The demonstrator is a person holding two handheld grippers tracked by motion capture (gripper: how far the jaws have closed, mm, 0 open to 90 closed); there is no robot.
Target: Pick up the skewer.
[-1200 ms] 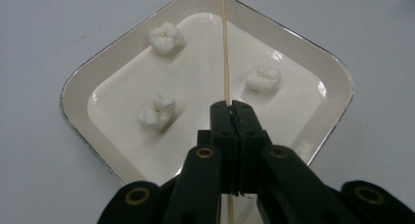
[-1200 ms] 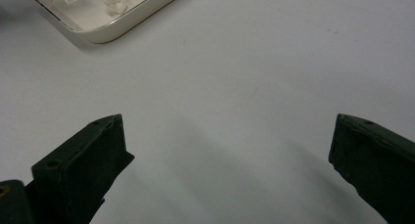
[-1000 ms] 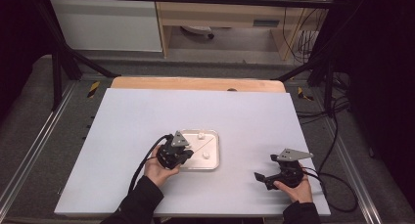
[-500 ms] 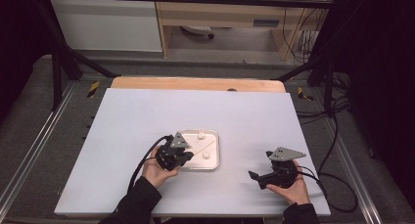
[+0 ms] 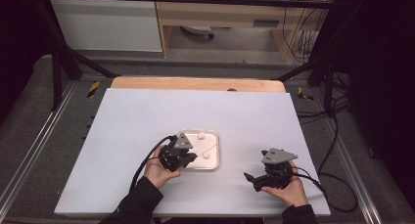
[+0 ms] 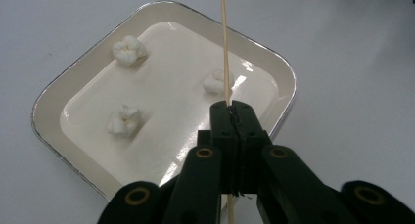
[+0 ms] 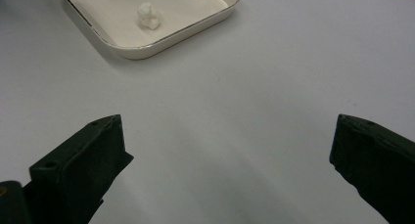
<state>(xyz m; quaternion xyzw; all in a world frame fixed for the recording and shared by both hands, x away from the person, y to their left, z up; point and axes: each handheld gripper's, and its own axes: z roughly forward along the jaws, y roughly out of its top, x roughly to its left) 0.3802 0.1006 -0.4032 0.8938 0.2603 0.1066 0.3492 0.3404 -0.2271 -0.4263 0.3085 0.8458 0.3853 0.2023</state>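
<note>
A cream square tray (image 5: 215, 136) (image 6: 58, 97) lies on the white table and holds three white puffy lumps (image 6: 128, 50) (image 6: 125, 120) (image 6: 215, 81). My left gripper (image 5: 190, 158) (image 6: 237, 109) hovers at the tray's near left corner, shut on a thin wooden skewer (image 6: 225, 48) that points out over the tray, past one lump. My right gripper (image 5: 252, 181) (image 7: 227, 136) is to the right of the tray, near the table's front edge. It points toward the tray with its jaws wide open and nothing between them. In its view the tray's rim (image 7: 147, 45) and a lump (image 7: 148, 16) lie ahead.
The white table top (image 5: 147, 116) rests on a wooden board (image 5: 195, 83) at the back. Black frame bars and metal rails run along both sides. Cables (image 5: 333, 180) trail off the right side. A shelf unit stands behind the table.
My right gripper has shifted a little to the left, toward the tray. The left gripper and the skewer have stayed where they were.
</note>
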